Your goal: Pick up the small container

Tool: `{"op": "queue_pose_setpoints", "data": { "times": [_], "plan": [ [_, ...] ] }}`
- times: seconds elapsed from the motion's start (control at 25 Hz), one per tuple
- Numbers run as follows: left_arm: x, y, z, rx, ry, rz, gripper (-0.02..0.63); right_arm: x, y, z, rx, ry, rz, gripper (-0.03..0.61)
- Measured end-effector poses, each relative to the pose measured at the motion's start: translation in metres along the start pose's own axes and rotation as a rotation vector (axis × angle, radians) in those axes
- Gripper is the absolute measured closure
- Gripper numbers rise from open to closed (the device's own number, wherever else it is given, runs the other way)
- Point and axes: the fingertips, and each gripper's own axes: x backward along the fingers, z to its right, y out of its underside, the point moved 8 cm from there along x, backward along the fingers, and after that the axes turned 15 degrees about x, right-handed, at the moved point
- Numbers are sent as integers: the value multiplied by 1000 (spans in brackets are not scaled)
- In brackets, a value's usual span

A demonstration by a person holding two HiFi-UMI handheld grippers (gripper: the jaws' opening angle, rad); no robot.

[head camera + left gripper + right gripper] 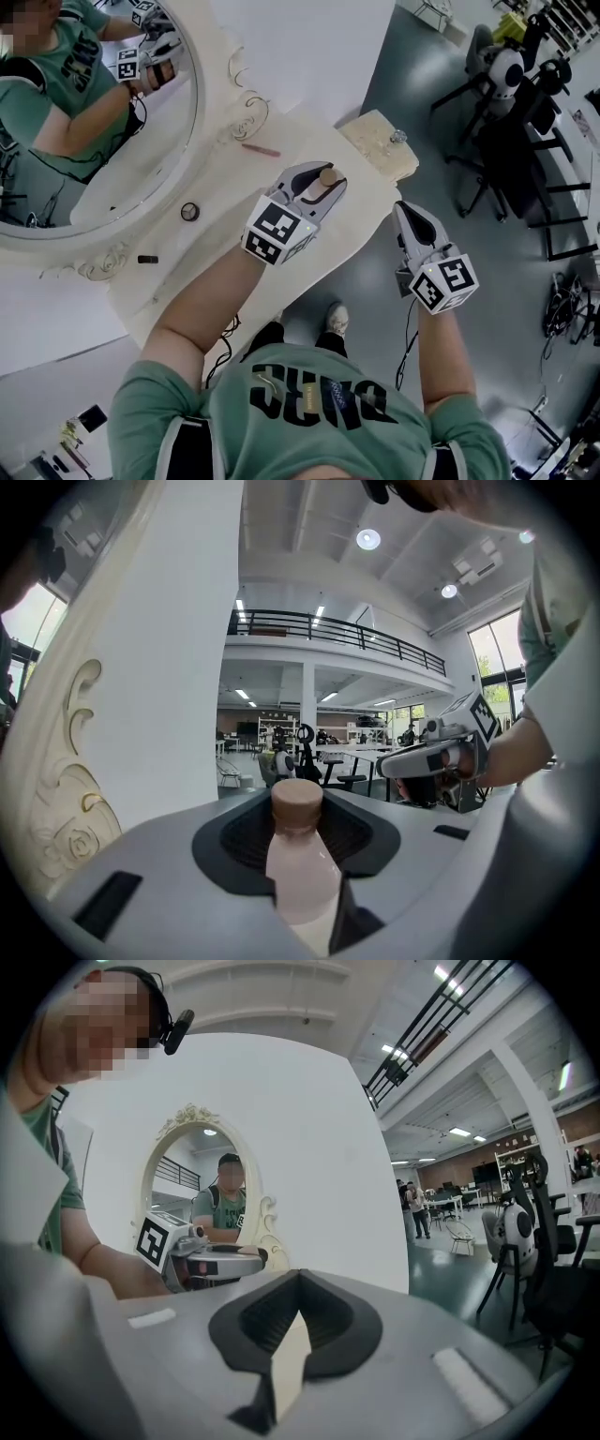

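A small pale-pink bottle [300, 860] with a brown cap [327, 176] sits between the jaws of my left gripper [298, 810], which is shut on its body. In the head view the left gripper [317, 190] hangs over the right part of the cream dressing table [220, 239], and the bottle looks held clear of the tabletop. My right gripper [405, 212] is off the table's right edge, above the floor. Its jaws [298, 1286] meet at the tips with nothing between them. Each gripper shows in the other's view: the right gripper [433, 759] and the left gripper [208, 1262].
An oval mirror [192, 112] in a carved cream frame stands at the table's back left. On the tabletop lie a pink stick [261, 149], a black ring [190, 212] and a small black piece [147, 259]. A cream stool [380, 142] stands beyond. Office chairs [511, 141] stand at right.
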Motion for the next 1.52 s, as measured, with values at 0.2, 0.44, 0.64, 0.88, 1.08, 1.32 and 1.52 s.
{"op": "queue_pose_setpoints", "data": {
  "times": [0.2,0.44,0.64,0.88,1.08,1.32,1.52],
  "plan": [
    [11,-29,8,-5,3,9,476,4,-24,3,12,11,12,571],
    [21,-66,17,-5,4,20,476,10,-55,6,29,20,28,571],
    [24,-103,29,-20,10,27,476,15,-87,15,47,27,40,571],
    [33,-144,45,-19,25,34,476,21,-123,19,74,22,64,571],
    [41,-172,55,-33,27,39,476,23,-147,21,98,15,79,571],
    [53,-203,65,-46,32,45,476,24,-173,22,111,2,93,571],
    [62,-224,74,-53,33,55,476,27,-193,21,133,-9,103,571]
  ]
}}
